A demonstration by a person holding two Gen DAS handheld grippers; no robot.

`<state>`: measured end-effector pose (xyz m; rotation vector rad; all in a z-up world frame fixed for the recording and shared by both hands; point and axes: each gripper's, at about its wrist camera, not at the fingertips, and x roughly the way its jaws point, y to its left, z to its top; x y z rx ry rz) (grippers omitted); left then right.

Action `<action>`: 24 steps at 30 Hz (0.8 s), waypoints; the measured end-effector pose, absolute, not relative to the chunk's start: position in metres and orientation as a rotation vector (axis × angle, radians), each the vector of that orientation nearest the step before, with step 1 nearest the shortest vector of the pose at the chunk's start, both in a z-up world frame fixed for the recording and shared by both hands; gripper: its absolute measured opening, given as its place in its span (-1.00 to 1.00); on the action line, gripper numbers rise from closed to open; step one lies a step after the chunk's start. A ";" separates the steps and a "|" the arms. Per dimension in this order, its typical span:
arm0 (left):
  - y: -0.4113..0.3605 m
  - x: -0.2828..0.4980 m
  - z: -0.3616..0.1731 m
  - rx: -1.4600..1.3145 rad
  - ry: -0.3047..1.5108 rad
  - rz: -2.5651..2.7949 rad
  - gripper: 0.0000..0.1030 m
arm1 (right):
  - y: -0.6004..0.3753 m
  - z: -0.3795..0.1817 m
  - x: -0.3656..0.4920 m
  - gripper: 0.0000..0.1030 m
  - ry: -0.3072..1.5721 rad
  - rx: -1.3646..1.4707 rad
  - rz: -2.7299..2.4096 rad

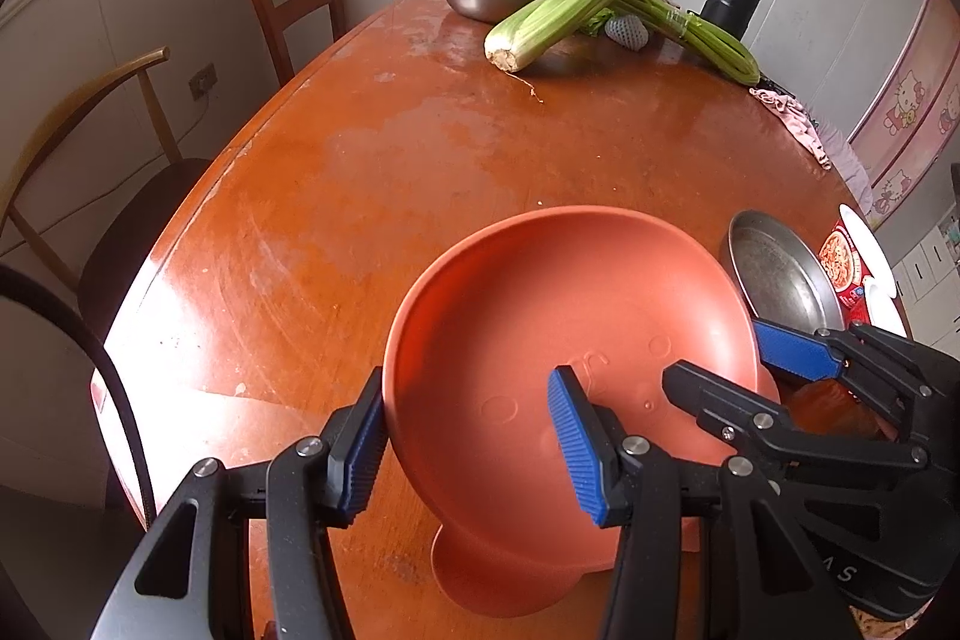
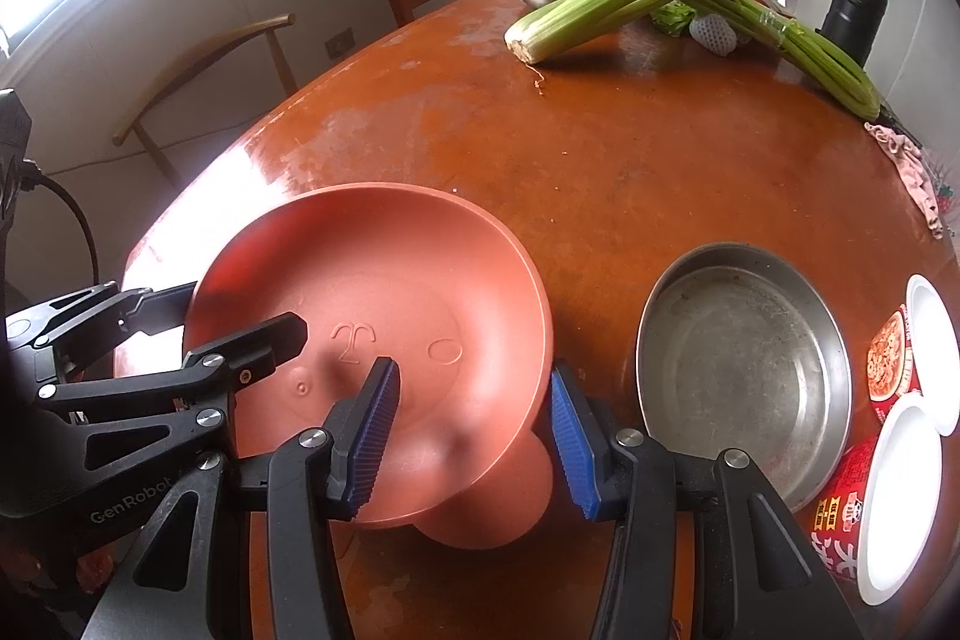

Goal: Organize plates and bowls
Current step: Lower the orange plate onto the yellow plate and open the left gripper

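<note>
An orange-red plastic bowl (image 2: 372,316) sits low and centre-left in the right wrist view, tilted with its rim raised off the worktop (image 2: 600,160) and its moulded markings showing. Beneath it, the edge of a second orange piece (image 2: 486,514) pokes out. To its right lies a shallow, scuffed steel plate (image 2: 744,376), empty and flat, near the bowl but apart.

Black claw (image 1: 474,451), ribbed blue pads (image 1: 579,451), silver screws
</note>
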<state>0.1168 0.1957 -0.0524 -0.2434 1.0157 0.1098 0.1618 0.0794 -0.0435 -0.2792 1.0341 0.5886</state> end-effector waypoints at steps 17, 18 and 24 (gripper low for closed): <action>0.199 0.113 -0.051 -0.237 1.001 0.123 0.02 | 0.080 -0.043 0.160 0.02 1.009 -0.301 0.553; 0.200 0.113 -0.051 -0.236 1.001 0.123 0.02 | 0.080 -0.043 0.159 0.02 1.009 -0.301 0.554; 0.200 0.111 -0.047 -0.232 0.991 0.123 0.02 | 0.077 -0.040 0.159 0.02 1.011 -0.287 0.549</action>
